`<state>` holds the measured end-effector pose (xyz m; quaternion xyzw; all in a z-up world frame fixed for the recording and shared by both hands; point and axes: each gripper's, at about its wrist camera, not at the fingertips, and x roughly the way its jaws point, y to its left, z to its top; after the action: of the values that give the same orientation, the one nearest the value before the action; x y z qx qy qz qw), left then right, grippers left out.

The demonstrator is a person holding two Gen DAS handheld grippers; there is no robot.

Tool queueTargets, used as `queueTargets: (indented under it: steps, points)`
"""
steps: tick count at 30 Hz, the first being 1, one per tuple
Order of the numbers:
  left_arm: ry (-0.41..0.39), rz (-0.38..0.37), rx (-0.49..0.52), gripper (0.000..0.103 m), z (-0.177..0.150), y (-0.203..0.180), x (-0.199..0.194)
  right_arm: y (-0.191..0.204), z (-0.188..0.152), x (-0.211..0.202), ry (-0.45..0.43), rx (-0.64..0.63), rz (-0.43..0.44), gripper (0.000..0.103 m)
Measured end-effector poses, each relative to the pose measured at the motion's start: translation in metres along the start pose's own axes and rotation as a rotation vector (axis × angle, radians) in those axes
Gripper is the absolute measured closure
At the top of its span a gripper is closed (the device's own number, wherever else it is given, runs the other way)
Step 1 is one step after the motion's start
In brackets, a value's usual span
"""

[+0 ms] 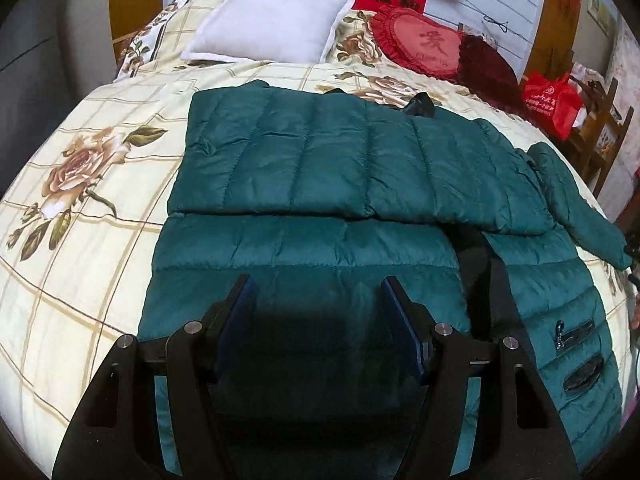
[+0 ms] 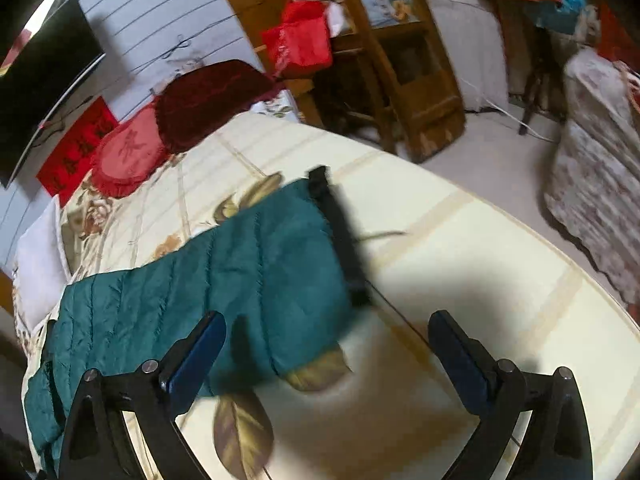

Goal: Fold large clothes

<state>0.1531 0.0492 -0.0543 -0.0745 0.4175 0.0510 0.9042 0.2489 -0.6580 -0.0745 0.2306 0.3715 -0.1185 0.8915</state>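
Note:
A dark teal quilted puffer jacket (image 1: 320,168) lies spread on the bed, its far panel folded over the middle, one sleeve (image 1: 576,200) trailing right. Its black lining (image 1: 480,264) shows at an opening beside a zip pocket (image 1: 572,332). My left gripper (image 1: 318,292) is open and empty just above the jacket's near part. In the right wrist view, the sleeve (image 2: 224,280) with a black cuff (image 2: 340,236) lies on the sheet. My right gripper (image 2: 326,332) is open and empty over the sleeve's near edge. This view is motion-blurred.
The bed has a cream floral sheet (image 1: 80,200). A white pillow (image 1: 272,20) and red heart cushions (image 1: 424,40) lie at the head. A red bag (image 1: 550,98) and wooden furniture (image 2: 392,60) stand beside the bed's right edge.

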Motion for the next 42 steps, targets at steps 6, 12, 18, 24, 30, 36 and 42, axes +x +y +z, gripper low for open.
queueTargets:
  steps: [6, 12, 18, 24, 30, 36, 42]
  points:
    - [0.013, 0.015, 0.012, 0.038, -0.001, -0.002, 0.006, 0.013, 0.006, 0.021, 0.004, -0.013, 0.142, 0.001]
    - [0.016, 0.021, 0.014, 0.038, -0.002, -0.003, 0.008, 0.006, 0.004, 0.022, -0.018, 0.067, 0.224, 0.026]
    - [0.017, 0.027, 0.015, 0.038, -0.003, -0.004, 0.009, 0.029, -0.004, 0.015, -0.033, -0.022, 0.153, 0.073]
    - [0.054, 0.006, -0.003, 0.028, -0.004, -0.001, 0.02, 0.079, -0.01, -0.024, -0.116, -0.125, 0.101, 0.079]
    - [0.064, 0.039, 0.054, 0.019, -0.005, -0.013, 0.025, 0.179, -0.039, -0.085, -0.205, -0.279, 0.22, 0.08]
    - [0.072, 0.035, 0.062, 0.011, -0.006, -0.014, 0.029, 0.287, -0.102, -0.128, -0.224, -0.4, 0.418, 0.08]
    - [0.072, 0.063, 0.082, 0.011, -0.008, -0.017, 0.03, 0.355, -0.177, -0.113, -0.156, -0.44, 0.566, 0.08]
